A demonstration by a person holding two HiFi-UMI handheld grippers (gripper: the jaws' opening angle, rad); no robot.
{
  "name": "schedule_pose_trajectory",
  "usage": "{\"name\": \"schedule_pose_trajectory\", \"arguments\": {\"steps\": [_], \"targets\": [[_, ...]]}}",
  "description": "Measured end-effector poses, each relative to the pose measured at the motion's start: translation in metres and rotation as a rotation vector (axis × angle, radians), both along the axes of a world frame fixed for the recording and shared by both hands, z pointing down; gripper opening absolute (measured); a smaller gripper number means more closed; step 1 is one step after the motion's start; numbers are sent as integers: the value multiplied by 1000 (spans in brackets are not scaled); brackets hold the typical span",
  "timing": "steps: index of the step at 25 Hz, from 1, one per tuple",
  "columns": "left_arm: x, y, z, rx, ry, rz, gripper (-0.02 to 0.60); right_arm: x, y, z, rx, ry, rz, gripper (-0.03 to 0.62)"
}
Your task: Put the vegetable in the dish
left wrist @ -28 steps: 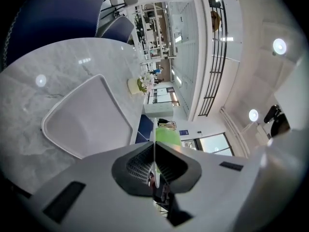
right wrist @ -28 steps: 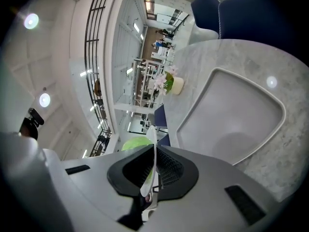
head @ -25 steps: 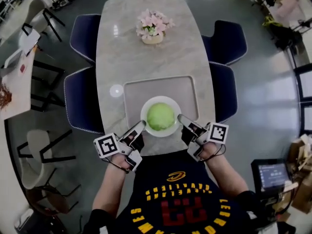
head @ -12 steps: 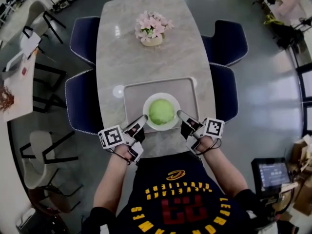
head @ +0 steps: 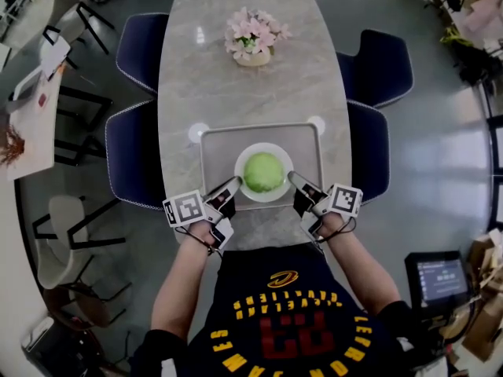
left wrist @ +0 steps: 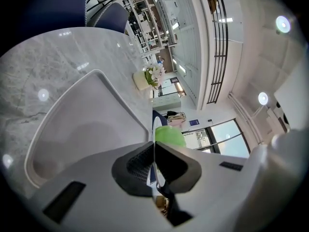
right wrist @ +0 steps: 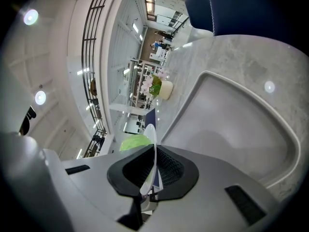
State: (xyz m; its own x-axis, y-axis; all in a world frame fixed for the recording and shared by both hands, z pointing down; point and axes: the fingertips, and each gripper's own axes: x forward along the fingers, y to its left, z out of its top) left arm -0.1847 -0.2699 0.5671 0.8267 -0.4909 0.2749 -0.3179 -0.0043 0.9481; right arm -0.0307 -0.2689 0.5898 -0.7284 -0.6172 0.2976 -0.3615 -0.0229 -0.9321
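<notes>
Two grips | left claw (head: 233, 183) pinches dish (head: 265, 198) rim | right claw (head: 293, 177) likewise | vegetable (head: 263, 171) inside, half-hidden in gripper views

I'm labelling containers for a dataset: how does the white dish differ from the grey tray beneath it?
The dish is round and white; the tray is rectangular with rounded corners and grey. The dish holds a green vegetable; the tray shows nothing else on it. The left gripper and right gripper clamp the dish by its rim; the tray lies ungripped on the table. Both are shallow and open-topped.
</notes>
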Motion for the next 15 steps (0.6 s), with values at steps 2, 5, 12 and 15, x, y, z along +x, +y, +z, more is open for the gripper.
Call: {"name": "schedule_pose_trajectory", "arguments": {"steps": [2,5,12,15], "targets": [[1,-3,5,3,-8,7,11,-1,-4,3,16,3,-10,17],[1,-6,14,-17,-28,11,11,-1,-10,6,48,10,-29,17],[2,-13,33,-26,-30,29,11,-8,-20,16,71,5,-59,17],[2,-16,44,-53,-28,35,11,-14,-27,22,90,-5,-79,17]]}}
